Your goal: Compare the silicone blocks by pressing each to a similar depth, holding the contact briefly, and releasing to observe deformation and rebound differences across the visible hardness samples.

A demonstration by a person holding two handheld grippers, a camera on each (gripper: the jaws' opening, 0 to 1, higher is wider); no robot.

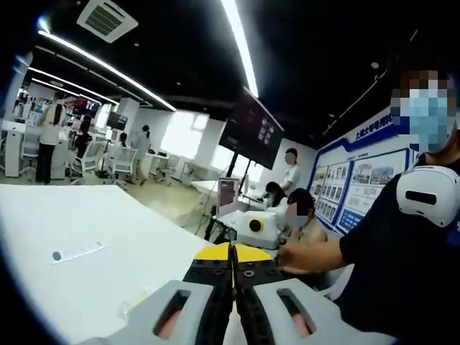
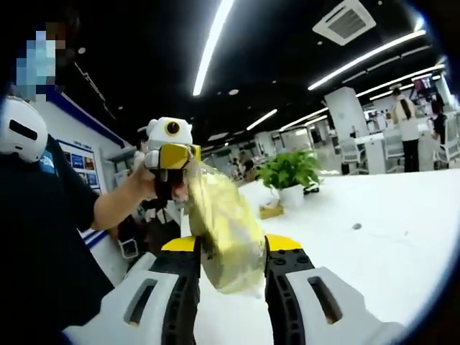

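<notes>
Open-plan room with a dark ceiling, long white strip lights (image 1: 241, 43) and a square ceiling air vent (image 1: 106, 19). A large dark wall screen (image 1: 251, 129) hangs at the far side; a blue-framed wall display board (image 1: 352, 183) runs along the right in the left gripper view. People stand and sit at desks in the distance.

The broad white table (image 1: 86, 244) carries a small pale strip label (image 1: 77, 251) to the left. In the right gripper view a potted green plant (image 2: 291, 172) stands at the table's far edge.

The left gripper (image 1: 232, 251), yellow-tipped, has its jaws closed together with nothing between them.

The right gripper (image 2: 230, 248) is parted and clamps a translucent yellowish silicone block (image 2: 223, 230), held above the table. The block's far end reaches the other gripper, held in a person's hand (image 2: 147, 180); contact there cannot be confirmed.
</notes>
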